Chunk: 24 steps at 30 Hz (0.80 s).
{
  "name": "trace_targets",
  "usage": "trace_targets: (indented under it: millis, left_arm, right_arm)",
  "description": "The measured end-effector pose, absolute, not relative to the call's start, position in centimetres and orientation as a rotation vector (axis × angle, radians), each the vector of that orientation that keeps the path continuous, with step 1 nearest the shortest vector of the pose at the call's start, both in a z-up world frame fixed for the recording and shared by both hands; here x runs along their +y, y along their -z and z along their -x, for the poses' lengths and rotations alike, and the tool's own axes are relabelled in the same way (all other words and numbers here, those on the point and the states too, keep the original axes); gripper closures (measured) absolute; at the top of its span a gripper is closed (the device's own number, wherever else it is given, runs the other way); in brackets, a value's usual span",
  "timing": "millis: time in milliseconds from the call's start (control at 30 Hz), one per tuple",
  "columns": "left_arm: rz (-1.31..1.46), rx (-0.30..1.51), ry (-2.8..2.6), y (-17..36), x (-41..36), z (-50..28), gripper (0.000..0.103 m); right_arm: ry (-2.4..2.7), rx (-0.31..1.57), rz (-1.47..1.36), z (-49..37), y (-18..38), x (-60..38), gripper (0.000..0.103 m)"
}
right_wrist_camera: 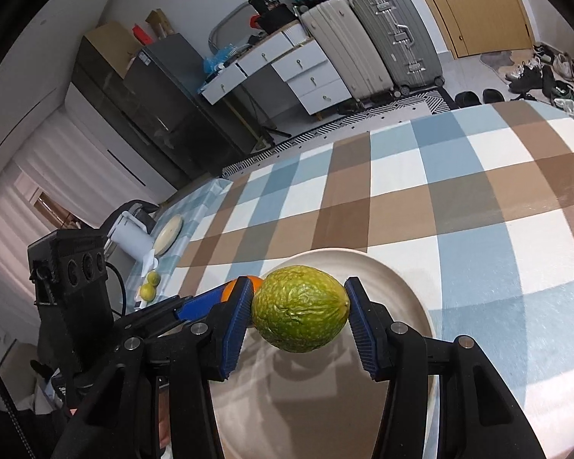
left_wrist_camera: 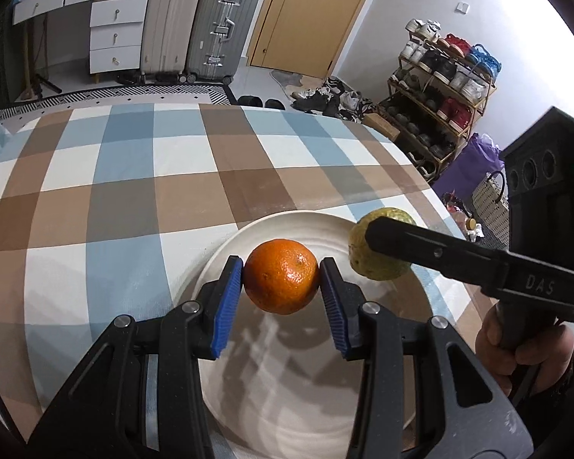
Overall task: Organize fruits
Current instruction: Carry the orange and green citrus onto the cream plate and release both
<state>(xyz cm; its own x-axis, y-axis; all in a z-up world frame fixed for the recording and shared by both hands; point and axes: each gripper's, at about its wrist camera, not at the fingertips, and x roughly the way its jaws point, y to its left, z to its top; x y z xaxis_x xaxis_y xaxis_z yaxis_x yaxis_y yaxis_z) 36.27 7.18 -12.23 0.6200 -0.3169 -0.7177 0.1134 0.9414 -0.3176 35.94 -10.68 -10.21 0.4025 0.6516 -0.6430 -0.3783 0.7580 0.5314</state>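
Note:
My left gripper (left_wrist_camera: 281,281) is shut on an orange (left_wrist_camera: 282,276) and holds it just above a white plate (left_wrist_camera: 287,413). My right gripper (right_wrist_camera: 300,315) is shut on a wrinkled green fruit (right_wrist_camera: 299,313) and holds it above the same plate (right_wrist_camera: 398,287). In the left wrist view the green fruit (left_wrist_camera: 379,264) hangs over the plate's right rim, with a black finger of the right gripper across it. In the right wrist view a sliver of the orange (right_wrist_camera: 245,282) shows behind the left blue pad.
The plate lies on a table with a blue, brown and white checked cloth (left_wrist_camera: 141,176). At the table's far left end are two small green fruits (right_wrist_camera: 150,285), a white kettle (right_wrist_camera: 132,235) and a round board (right_wrist_camera: 168,234). A shoe rack (left_wrist_camera: 440,103) stands to the right.

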Motion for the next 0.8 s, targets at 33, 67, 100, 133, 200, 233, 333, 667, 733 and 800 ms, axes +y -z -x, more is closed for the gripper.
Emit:
trace_targets:
  millis: [33,67,100,133,200,233,333,667,733,800]
  left_arm:
    - [0.249,0.871,0.247,12.4,7.2,-36.5,0.064]
    - [0.248,0.872,0.249,12.6,7.2,-36.8,0.064]
    - [0.250,0.873,0.257,12.8,7.2,-37.1,0.064]
    - [0.249,0.873,0.257,12.9,7.2,-37.2,0.064]
    - [0.252,0.870,0.257,13.1,7.2,-37.6,0.064]
    - [0.259,0.869,0.265,13.2,7.2,-37.8,0.064]
    - [0.269,0.861,0.280,13.3,7.1,-38.0,0.065]
    - [0.256,0.818,0.287,12.0,6.8,-37.1,0.044]
    - [0.248,0.801,0.281,11.1,6.8,-36.1,0.034]
    - [0.227,0.775,0.261,9.8,6.7,-34.8,0.023]
  right_arm:
    - [-0.661,0.959,-0.328,-36.3,10.5,-10.6,0.053]
    - [-0.656,0.968,-0.333,-36.6,10.8,-10.5,0.053]
    - [-0.650,0.971,-0.332,-36.8,11.0,-10.5,0.053]
    - [-0.642,0.975,-0.328,-37.1,11.2,-10.4,0.053]
    - [-0.631,0.991,-0.306,-37.3,11.7,-10.0,0.053]
    - [-0.629,0.998,-0.299,-37.4,11.9,-9.9,0.053]
    - [-0.620,1.010,-0.309,-37.7,12.4,-9.7,0.052]
    - [-0.600,0.931,-0.351,-37.1,11.0,-11.0,0.017]
    - [-0.607,0.907,-0.362,-36.3,10.0,-11.6,0.016]
    - [-0.598,0.886,-0.361,-35.3,9.0,-12.3,0.005]
